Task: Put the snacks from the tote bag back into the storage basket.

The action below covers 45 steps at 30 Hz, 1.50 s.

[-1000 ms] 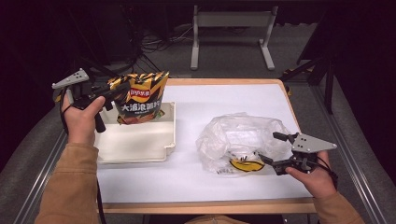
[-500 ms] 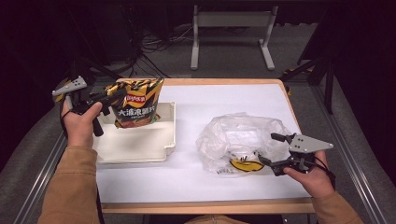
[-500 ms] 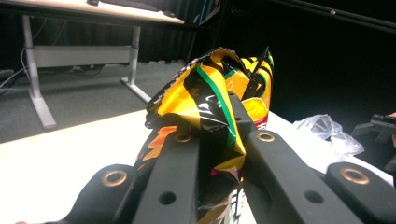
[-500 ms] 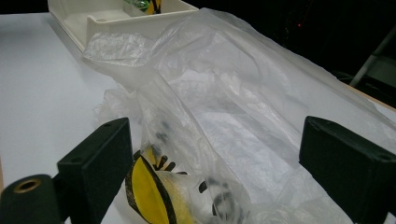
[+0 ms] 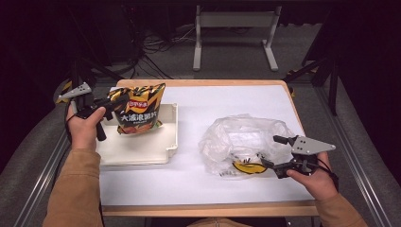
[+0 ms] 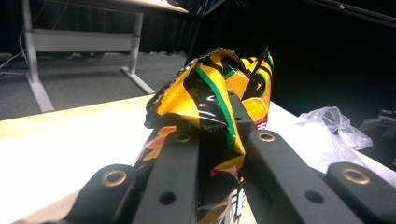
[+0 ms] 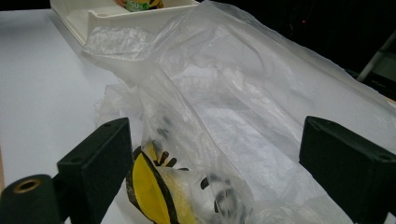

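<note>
Over the table's left half: we see the white tray [image 5: 137, 151], and everything the coming move turns on sits there.
Table [image 5: 189, 189]: white top with a wood edge; tray on the left, clear plastic bag [image 5: 241, 142] on the right, the two well apart.
Plastic bag: crumpled and lying flat, with something yellow and black inside near its front edge.
Chip bag [image 5: 138, 109]: yellow and black, upright with its long axis vertical; its bottom is inside the tray's far part, and we can't tell whether it touches the floor.
Left gripper [image 5: 111, 101]: we read it as clamped on the chip bag's top corner; in the left gripper view the jaws pinch the crumpled foil [image 6: 210, 102].
Key relation: the bag hangs below and to the right of the left gripper, and the tray lies straight beneath, so we judge a short lowering is all that's needed.
Right gripper [image 5: 269, 151]: jaws wide, straddling the plastic bag's edge [image 7: 196, 140] without gripping it.
Nearer hand: left.
</note>
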### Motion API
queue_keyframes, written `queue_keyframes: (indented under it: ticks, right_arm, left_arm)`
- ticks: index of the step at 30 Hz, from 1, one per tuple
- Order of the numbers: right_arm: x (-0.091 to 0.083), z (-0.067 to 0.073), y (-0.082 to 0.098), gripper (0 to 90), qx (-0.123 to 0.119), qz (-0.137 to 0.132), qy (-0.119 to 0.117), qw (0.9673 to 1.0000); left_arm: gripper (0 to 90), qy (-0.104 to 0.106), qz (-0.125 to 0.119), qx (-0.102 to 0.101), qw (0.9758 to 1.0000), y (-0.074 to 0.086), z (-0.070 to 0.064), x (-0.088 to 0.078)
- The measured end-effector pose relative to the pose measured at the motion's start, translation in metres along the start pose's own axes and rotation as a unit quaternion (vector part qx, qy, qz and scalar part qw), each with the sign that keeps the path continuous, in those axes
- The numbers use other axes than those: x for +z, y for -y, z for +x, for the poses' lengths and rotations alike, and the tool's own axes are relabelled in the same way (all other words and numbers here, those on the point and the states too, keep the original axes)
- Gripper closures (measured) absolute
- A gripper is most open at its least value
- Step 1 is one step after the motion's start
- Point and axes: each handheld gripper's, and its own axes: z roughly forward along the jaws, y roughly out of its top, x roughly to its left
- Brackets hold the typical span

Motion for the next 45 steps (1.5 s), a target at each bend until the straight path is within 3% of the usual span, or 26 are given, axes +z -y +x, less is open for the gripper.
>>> queue_keyframes:
  ticks: [10,15,24,29,32,38,45]
  right_arm:
    - [-0.001,-0.001,0.0,10.0,0.002,-0.002,-0.001,1.0]
    - [-0.001,0.0,0.0,10.0,0.001,-0.002,-0.002,1.0]
    - [-0.001,0.0,0.0,10.0,0.0,0.001,-0.001,1.0]
    - [0.0,0.0,0.001,10.0,0.0,0.003,-0.001,1.0]
    - [0.0,0.0,0.001,10.0,0.0,0.004,0.0,1.0]
    - [0.001,0.0,0.002,10.0,0.0,0.006,-0.003,1.0]
    - [0.001,0.0,0.002,10.0,0.001,0.006,-0.004,1.0]
  left_arm:
    - [85.6,0.011,0.017,-0.004,0.9998,0.004,0.004,0.008]
    - [85.5,0.023,0.013,-0.01,0.9996,0.006,0.007,0.009]
    - [84.6,0.036,0.003,-0.037,0.9987,0.013,0.019,0.011]
    - [80.9,0.011,0.006,-0.038,0.9992,0.015,0.025,0.014]
    - [78.8,0.007,0.008,-0.041,0.9991,0.016,0.025,0.016]
    - [74.1,-0.031,0.021,-0.023,0.999,0.014,0.023,0.021]
    - [70.4,-0.062,0.024,-0.018,0.9976,0.013,0.025,0.024]
